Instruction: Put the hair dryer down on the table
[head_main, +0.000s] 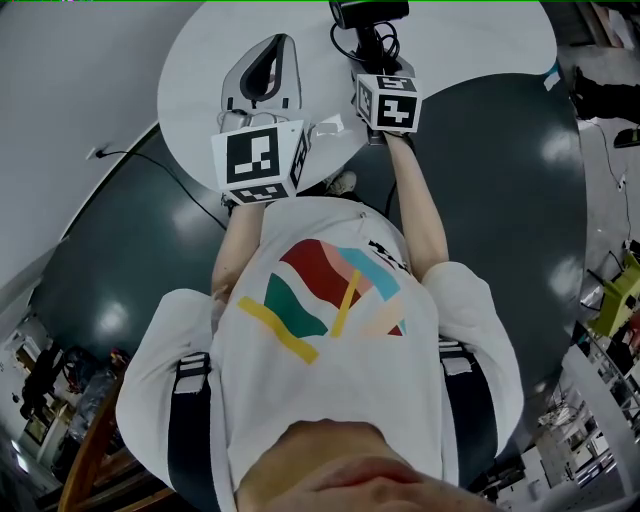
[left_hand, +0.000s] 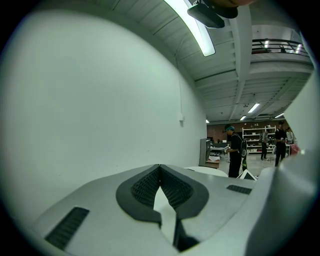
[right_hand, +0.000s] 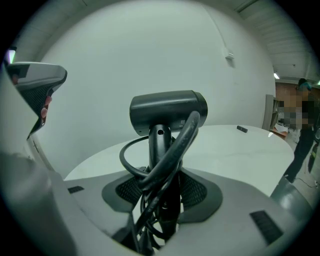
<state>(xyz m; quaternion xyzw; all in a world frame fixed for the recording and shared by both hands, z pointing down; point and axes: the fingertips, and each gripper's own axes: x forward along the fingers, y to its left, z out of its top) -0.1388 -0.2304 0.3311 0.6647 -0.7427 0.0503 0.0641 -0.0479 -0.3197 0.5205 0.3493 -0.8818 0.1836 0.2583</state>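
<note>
In the head view, the round white counter (head_main: 480, 40) fills the top of the frame. The right gripper (head_main: 372, 62) reaches over it at upper centre, carrying the black hair dryer (head_main: 368, 13) at the very top edge with its cord (head_main: 378, 42) bunched just below. The dryer is over the counter's surface, probably so that it only has to come down. This view does not show whether it touches yet. The left gripper (head_main: 272, 52) sits to the left of it over the counter's near part, apart from the dryer and seemingly just kept out of the way.

In the left gripper view, the left gripper (left_hand: 160, 170) has its pads meeting at the tips with nothing between them. It is clenched on air and takes no part in the carry.

In the right gripper view, the right gripper (right_hand: 161, 172) clamps the hair dryer (right_hand: 167, 112) by its handle. The barrel stands upright across the centre of the frame. Loops of cord (right_hand: 172, 150) are pinched in alongside the handle, likely so they cannot trail or snag. The counter (right_hand: 250, 150) spreads behind it, so the set-down looks not yet done.
</note>
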